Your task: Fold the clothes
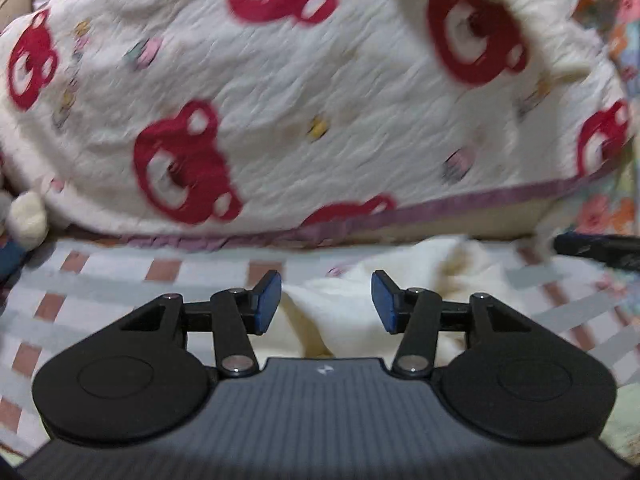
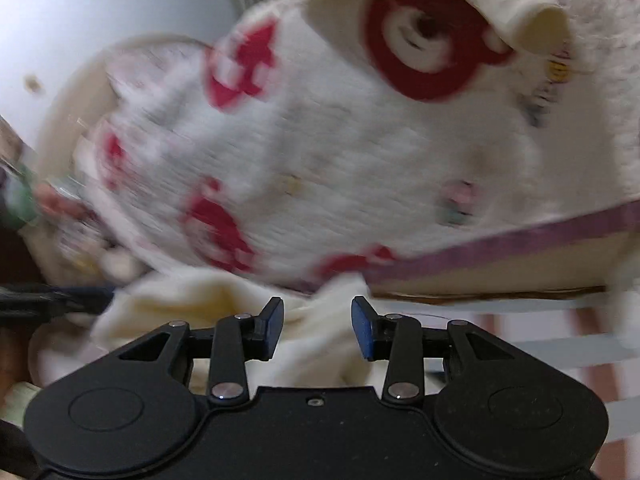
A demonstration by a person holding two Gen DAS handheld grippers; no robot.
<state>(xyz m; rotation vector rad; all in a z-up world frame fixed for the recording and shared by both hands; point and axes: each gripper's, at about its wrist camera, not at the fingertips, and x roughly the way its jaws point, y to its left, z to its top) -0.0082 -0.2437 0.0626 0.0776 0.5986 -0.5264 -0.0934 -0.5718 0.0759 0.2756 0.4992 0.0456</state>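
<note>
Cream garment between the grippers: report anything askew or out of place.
The cream fleece garment lies crumpled in a heap on the checked sheet, not flat. Both the left gripper and right gripper are open around its folds. No damage shows.

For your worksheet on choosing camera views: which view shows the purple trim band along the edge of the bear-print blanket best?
The left wrist view. There the purple trim band runs nearly the full width under the bear-print blanket, only mildly blurred. The right wrist view shows just a shorter, slanting stretch of the band at the right, with heavier motion blur.
</note>
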